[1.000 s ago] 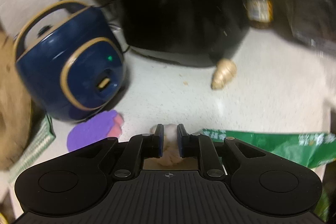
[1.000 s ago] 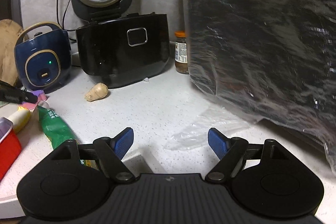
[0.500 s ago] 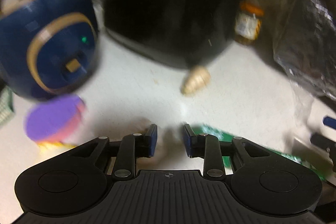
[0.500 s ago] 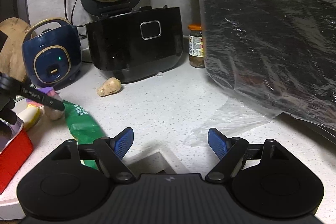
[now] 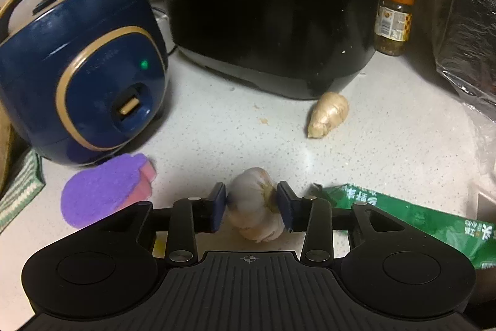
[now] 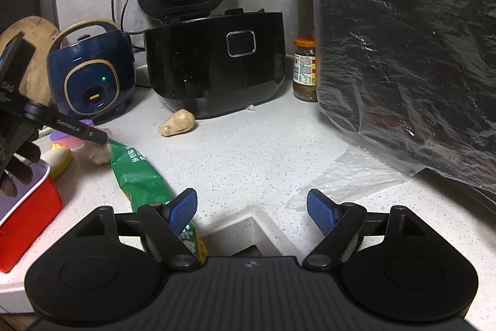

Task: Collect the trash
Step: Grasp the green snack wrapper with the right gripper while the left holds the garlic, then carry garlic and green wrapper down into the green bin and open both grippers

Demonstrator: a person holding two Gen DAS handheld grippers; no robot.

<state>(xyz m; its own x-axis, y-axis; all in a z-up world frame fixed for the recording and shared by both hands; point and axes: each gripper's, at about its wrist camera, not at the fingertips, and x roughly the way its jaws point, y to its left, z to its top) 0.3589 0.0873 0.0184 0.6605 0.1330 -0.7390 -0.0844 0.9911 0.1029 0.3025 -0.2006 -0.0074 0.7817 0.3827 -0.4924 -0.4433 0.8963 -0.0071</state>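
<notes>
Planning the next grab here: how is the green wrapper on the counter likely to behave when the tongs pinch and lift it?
The green wrapper looks like thin, crinkled film lying flat, so it would probably flop and droop from the pinch point. It seems empty, so likely very light. Its glossy surface may slip between the pads unless pinched on a fold.

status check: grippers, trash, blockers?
Left gripper jaws just opened, garlic bulb between them. Right gripper open, empty. Green wrapper uncollected on counter. No blockers.

Garlic bulb (image 5: 254,203) left of wrapper (image 5: 403,213), ginger (image 5: 328,114) behind
</notes>
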